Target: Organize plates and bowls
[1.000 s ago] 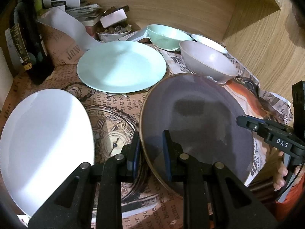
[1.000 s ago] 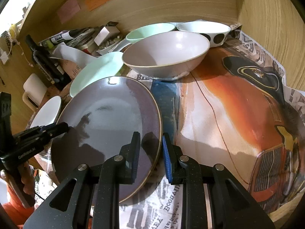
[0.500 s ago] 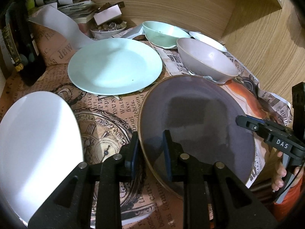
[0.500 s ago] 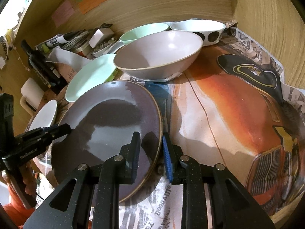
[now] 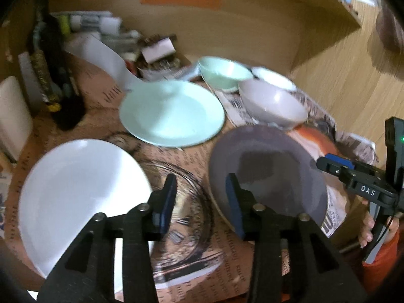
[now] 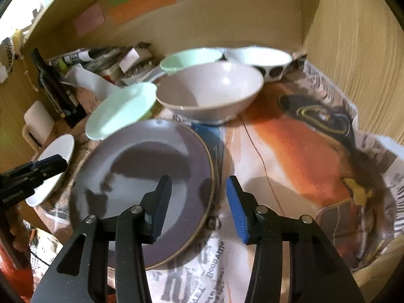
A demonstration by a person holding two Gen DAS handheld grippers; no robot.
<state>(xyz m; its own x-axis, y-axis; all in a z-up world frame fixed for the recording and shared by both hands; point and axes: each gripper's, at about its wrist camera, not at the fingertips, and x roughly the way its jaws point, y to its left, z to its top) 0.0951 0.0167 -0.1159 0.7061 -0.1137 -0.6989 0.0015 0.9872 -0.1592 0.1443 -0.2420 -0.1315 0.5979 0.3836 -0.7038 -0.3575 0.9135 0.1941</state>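
Three plates, purple (image 5: 272,166), mint (image 5: 171,112), white (image 5: 80,189); three bowls, lilac (image 6: 209,93), mint (image 6: 189,58), white (image 6: 260,58).

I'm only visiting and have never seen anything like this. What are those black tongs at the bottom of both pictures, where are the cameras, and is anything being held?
No robot here: a person holds one two-fingered tool in each hand, each with a wide-angle camera looking along its fingers. One picture is from the left tool, the other from the right tool. Both stand open on either side of the purple plate's rim, holding nothing. On the newspaper-covered table also lie a mint plate, a white plate, and three bowls: pale mauve, mint and white with dark spots. Clutter sits at the back.
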